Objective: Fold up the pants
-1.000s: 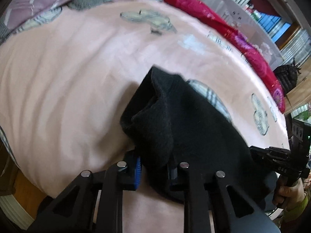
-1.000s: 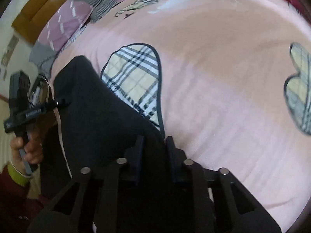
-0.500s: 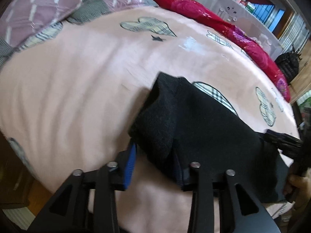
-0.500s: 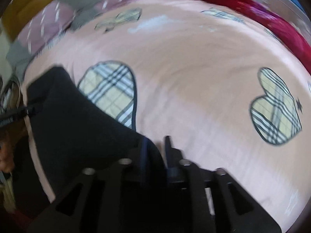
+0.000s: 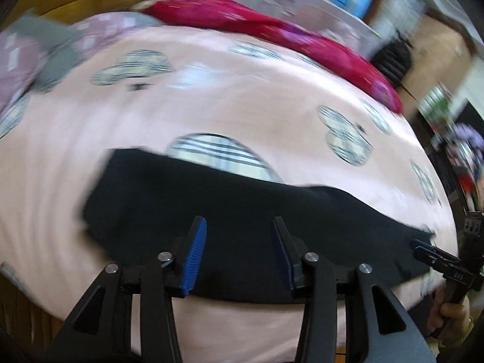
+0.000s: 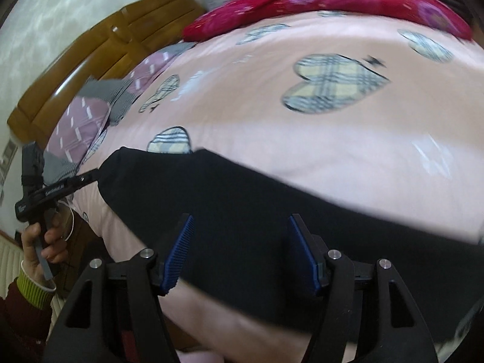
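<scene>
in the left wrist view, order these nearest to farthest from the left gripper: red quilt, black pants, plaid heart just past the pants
1. black pants: lying flat right under and between the open fingers of the left gripper.
2. plaid heart: just beyond the pants' far edge, centre.
3. red quilt: along the far side of the bed, upper right.

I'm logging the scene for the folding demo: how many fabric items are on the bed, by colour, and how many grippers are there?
Black pants: 1
Pink heart-print bedsheet: 1
Red floral quilt: 1
Purple-and-grey pillow: 1
Grippers, left gripper and right gripper, both open: 2
Total: 6
</scene>
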Tool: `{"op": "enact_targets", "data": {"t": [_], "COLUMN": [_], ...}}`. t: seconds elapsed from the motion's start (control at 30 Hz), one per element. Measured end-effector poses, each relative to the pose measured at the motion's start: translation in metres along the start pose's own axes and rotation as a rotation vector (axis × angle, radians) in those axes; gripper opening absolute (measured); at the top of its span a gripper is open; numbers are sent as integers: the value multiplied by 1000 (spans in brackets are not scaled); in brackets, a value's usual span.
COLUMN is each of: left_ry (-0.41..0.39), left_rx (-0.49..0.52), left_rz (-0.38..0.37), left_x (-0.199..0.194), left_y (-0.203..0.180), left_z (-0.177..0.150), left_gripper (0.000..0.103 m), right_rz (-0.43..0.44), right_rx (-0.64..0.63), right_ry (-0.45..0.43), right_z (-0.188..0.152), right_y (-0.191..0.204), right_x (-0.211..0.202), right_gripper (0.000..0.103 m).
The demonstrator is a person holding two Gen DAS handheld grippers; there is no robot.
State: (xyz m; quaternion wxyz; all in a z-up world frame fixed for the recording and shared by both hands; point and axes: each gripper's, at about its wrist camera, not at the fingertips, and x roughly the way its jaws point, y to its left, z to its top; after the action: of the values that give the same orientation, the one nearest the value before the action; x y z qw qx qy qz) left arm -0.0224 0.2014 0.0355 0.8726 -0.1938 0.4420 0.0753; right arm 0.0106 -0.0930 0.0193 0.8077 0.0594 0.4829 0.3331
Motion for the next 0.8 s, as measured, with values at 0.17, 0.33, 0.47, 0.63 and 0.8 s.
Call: {"op": "enact_targets", "data": {"t": [0.17,0.33,0.47,0.63,0.8], "left_ry": [94,163,201,221,240], "left_rx": [207,373,469,563,632], "left_rz": [-95,-158,-191,-208,-228], "left_x": [35,59,71,81,89], "left_y": [-91,-166,-217,-260,-293], "left_z": [3,-3,-8,-11,-11], "left_gripper": [50,54,56,59,60], "right_rz": [-53,-98,-119,-149,-184], "right_rx": [148,291,380,470,549], "right_ry": [-41,-90,-111,-152,-209], "right_z": [-46,-78,-98,-114,-126], "right_y": [-41,-75,-98,-122,-139], "right_x": [-42,-73,-87,-101,-115], "right_gripper": [65,65,65,65,65]}}
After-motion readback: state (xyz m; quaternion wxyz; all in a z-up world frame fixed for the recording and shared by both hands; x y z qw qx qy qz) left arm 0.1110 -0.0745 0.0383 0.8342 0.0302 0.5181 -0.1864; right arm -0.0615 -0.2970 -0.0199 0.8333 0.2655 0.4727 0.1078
